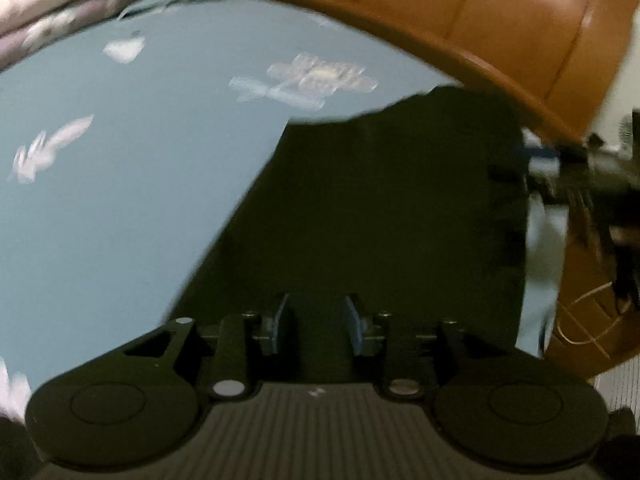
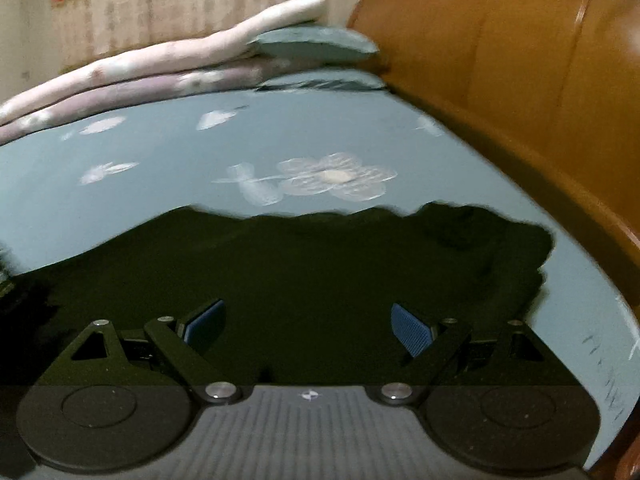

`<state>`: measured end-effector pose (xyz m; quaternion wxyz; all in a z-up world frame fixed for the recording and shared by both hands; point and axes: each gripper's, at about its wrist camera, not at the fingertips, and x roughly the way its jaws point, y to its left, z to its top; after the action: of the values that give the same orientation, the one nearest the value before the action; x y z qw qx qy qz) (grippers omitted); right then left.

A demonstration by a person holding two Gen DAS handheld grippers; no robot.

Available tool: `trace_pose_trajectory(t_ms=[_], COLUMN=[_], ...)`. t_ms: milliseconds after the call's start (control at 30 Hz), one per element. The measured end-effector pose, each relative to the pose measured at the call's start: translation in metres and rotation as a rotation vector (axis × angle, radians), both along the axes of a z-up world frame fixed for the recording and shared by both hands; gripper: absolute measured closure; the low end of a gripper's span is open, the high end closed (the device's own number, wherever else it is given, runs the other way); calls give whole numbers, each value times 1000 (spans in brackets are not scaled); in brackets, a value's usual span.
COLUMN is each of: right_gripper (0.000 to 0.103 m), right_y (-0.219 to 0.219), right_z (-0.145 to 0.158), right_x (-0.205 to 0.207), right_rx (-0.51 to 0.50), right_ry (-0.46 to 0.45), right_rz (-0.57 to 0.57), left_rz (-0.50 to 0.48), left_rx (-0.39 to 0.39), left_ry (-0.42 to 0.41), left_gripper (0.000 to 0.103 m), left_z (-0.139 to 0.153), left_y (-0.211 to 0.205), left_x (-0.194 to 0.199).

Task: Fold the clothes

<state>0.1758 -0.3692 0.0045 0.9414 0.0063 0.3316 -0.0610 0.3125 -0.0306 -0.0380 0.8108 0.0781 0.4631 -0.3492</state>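
Lying flat, dark garment (image 2: 304, 264) seemingly runs along headboard (image 2: 520, 80).

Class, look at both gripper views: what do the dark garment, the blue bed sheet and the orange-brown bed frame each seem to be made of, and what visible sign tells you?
Dark garment: soft cloth, matte; its edge lies wavy and limp, with no shine. Fibre unclear.
Bed sheet: thin printed fabric, matte, smooth, with pale flower prints.
Bed frame: probably varnished wood; glossy highlights and panel seams, though motion blur hides any grain.

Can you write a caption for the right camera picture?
Open right gripper over a dark green garment on a flowered blue bedsheet.
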Motion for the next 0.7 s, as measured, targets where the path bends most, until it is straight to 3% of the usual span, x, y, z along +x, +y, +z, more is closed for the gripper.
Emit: trace_pose_trajectory(t_ms=[167,233,300,567,700], right_gripper=[10,0,0,0,0], right_y=[-43,-41,-35,-36,-45], right_z=[-42,-48,-52,-54,-27], right_x=[-3,-16,-17,-12,-11], right_rx=[68,54,30,31,44], right_ry=[51,16,29,44,24], right_rz=[-60,-20,9,10,58], left_rz=[154,205,252,345,370], left_rx=[6,4,-5,-19,-20], left_ry=[42,53,67,97,107], left_gripper=[70,70,70,67,64], left_z=[-14,-14,-14,-15,-13], left_y=[12,18,25,29,33], left_x=[-18,-23,-29,-42,-47])
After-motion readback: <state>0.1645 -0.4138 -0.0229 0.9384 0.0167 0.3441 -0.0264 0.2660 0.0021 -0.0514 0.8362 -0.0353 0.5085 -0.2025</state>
